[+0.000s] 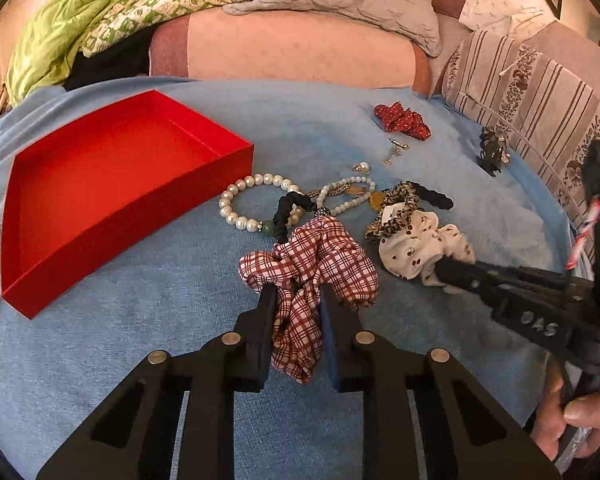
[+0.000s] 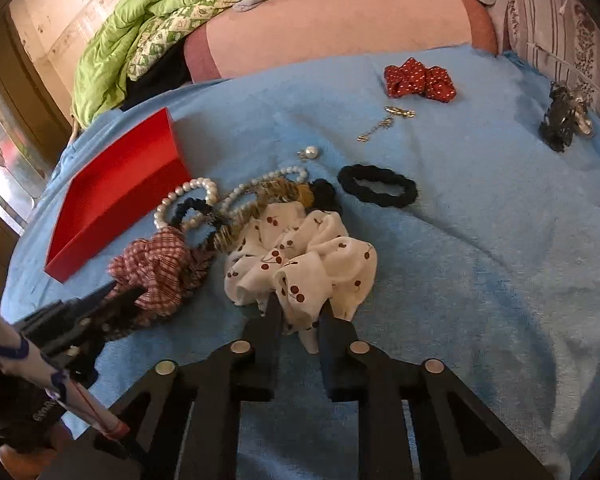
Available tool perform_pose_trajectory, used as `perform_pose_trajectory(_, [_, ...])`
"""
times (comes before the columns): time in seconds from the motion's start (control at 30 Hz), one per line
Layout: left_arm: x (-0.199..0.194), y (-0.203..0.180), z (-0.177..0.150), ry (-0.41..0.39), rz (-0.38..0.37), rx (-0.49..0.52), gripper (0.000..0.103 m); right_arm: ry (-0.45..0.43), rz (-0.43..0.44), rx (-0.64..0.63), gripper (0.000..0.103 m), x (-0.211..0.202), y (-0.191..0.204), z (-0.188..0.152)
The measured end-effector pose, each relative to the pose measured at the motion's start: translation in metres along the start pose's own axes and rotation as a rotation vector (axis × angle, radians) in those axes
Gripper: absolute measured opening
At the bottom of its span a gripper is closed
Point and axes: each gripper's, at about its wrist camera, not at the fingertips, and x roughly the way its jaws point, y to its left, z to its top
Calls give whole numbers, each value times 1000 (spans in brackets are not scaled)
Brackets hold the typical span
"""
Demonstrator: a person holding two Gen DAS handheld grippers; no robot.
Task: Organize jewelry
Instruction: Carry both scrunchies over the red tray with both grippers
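My left gripper is shut on a red-and-white plaid scrunchie, whose cloth bunches between the two black fingers. My right gripper is shut on the near edge of a white cherry-print scrunchie. Both scrunchies lie on a blue towel. Behind them is a heap: a pearl bracelet, a smaller bead bracelet, a leopard-print scrunchie and a thin black hair tie. An open red box, nothing in it, stands to the left.
Farther back lie a red dotted scrunchie, a thick black hair tie, a small metal chain piece, a pearl pendant and a dark hair clip. Green bedding, a grey pillow and a striped cushion border the towel.
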Motion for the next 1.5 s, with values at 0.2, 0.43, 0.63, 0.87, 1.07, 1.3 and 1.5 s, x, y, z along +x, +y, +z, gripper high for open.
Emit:
perform_pose_trajectory(0.2, [-15,-3,2,-59,-20,8,21,-126,-2,-3,13,-38,-3,-8])
perform_pose_trajectory(0.43, [-34,2,6,-137,-18,-6,21,-259,5,31,13,-70,-10,-5])
perform_pose_trajectory(0.63, [-43,12,9,-161,9,-26,21,-274,25,8,13,-75,-4,-4])
perform_pose_trajectory(0.87, [-45,27,16,-163,50,-62,21,-256,51,-30,13,-69,8,-4])
perform_pose_trajectory(1.07, [-46,44,23,-157,70,-102,21,-231,80,-53,13,-61,23,3])
perform_pose_trajectory(1.3, [-46,73,39,-164,99,-156,21,-207,117,-83,13,-47,48,19])
perform_pose_trajectory(1.5, [-37,111,60,-163,144,-214,21,-194,156,-109,13,-33,76,48])
